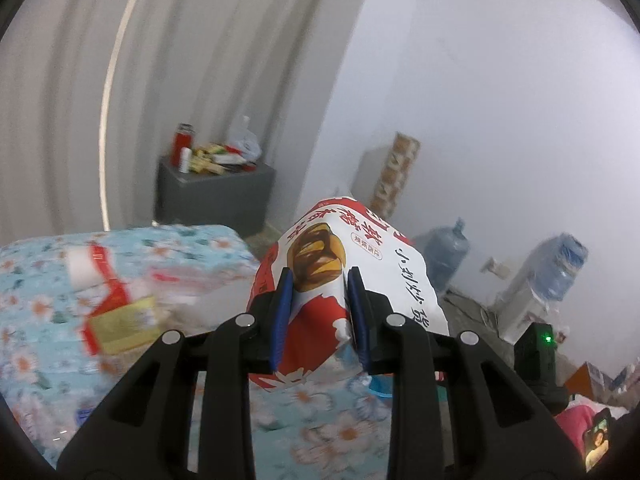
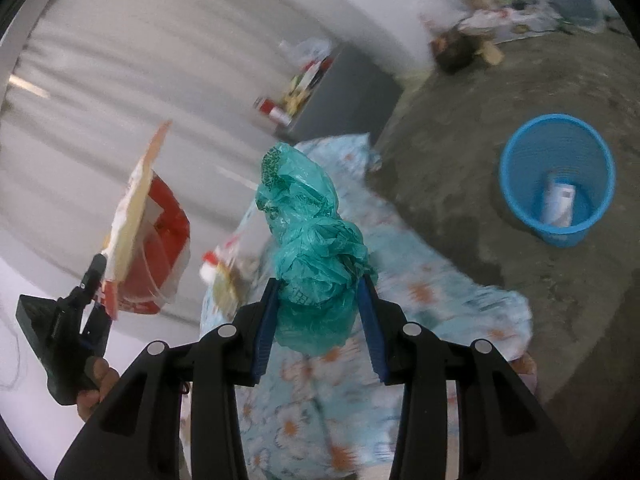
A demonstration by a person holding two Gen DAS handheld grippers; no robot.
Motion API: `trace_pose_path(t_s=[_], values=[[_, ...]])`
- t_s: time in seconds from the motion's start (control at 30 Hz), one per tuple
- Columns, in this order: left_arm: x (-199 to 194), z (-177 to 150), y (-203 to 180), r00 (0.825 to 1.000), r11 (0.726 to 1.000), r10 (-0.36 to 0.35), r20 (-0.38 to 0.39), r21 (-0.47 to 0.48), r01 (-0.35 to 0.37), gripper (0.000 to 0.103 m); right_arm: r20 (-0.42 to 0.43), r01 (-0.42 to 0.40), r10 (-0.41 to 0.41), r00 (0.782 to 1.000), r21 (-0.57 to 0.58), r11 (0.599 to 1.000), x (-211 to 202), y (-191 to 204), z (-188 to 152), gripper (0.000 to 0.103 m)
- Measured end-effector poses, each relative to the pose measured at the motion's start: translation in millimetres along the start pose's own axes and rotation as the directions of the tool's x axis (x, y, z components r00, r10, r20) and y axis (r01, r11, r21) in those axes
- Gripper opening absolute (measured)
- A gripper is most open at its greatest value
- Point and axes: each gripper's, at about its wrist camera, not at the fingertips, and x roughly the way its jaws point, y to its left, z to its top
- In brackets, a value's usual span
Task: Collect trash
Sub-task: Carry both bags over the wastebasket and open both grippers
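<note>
My left claw [image 1: 320,304] is clamped on a red and white snack bag [image 1: 340,264]; the bag sits between the two blue pads and sticks out forward and upward past the fingertips, so it is lifted above the bed with the flowered blue cover [image 1: 40,288]. In the right wrist view I see the same snack bag [image 2: 148,240] from the side, held up by the left claw [image 2: 98,284] at the left edge of the picture. My right claw [image 2: 320,312] is clamped on a crumpled green plastic bag [image 2: 312,232], which fills the gap between the pads and stands up well beyond the fingertips, over the flowered cover [image 2: 420,300]. On the bed, left of my left claw, more wrappers [image 1: 116,304] lie in red, white and yellow, but they are blurred and I cannot tell what they are. A blue wastebasket [image 2: 520,160] stands on the concrete floor [image 2: 460,120], to the right of the bed and well apart from both claws; a white carton or bottle [image 2: 558,204] lies inside it. Behind the bed a grey cabinet [image 1: 216,196] carries a red flask [image 1: 183,144] and some packets.
</note>
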Motion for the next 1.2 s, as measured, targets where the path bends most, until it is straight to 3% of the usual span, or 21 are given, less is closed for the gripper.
trace_pose_path(t_s=[0.17,0.37,0.47,0.73,0.9,1.0,1.17,1.2], values=[[71.4,0.5,-39.9,0.995,0.996,-0.046,-0.091,0.072,0.052,0.025,0.105,0.063,-0.072,0.992,0.088,0.994,-32.9,-48.5,18.1,0.039],[176.9,-15.0,-102.6,0.97,0.98,-0.059,-0.237,0.174,0.102,0.026,0.169,0.144,-0.178,0.969,0.198,0.97,-48.2,-103.9,29.1,0.039],[234.9,-29.9,-132.0,0.947,0.966,-0.038,-0.32,0.231,0.117,0.026,0.184,0.165,-0.216,0.959,0.258,0.952,-51.1,-132.3,34.8,0.039],[387.8,-95.1,-183.6,0.858,0.933,0.056,-0.511,0.333,0.138,0.027,0.159,0.193,-0.267,0.95,0.369,0.909,-20.9,-195.9,60.7,0.039],[448.7,-136.5,-193.1,0.804,0.924,0.091,-0.587,0.352,0.152,0.028,0.112,0.217,-0.291,0.95,0.435,0.874,3.0,-239.9,74.5,0.039],[474.1,-155.6,-194.5,0.776,0.932,0.093,-0.624,0.329,0.153,0.029,0.092,0.235,-0.312,0.946,0.468,0.852,17.0,-264.6,86.0,0.039],[507.3,-181.3,-195.9,0.753,0.929,0.105,-0.649,0.334,0.158,0.034,0.078,0.252,-0.328,0.941,0.483,0.838,38.9,-285.9,101.1,0.043],[511.7,-187.0,-195.8,0.748,0.928,0.111,-0.655,0.337,0.158,0.039,0.067,0.27,-0.342,0.937,0.478,0.836,44.2,-290.4,103.9,0.044]])
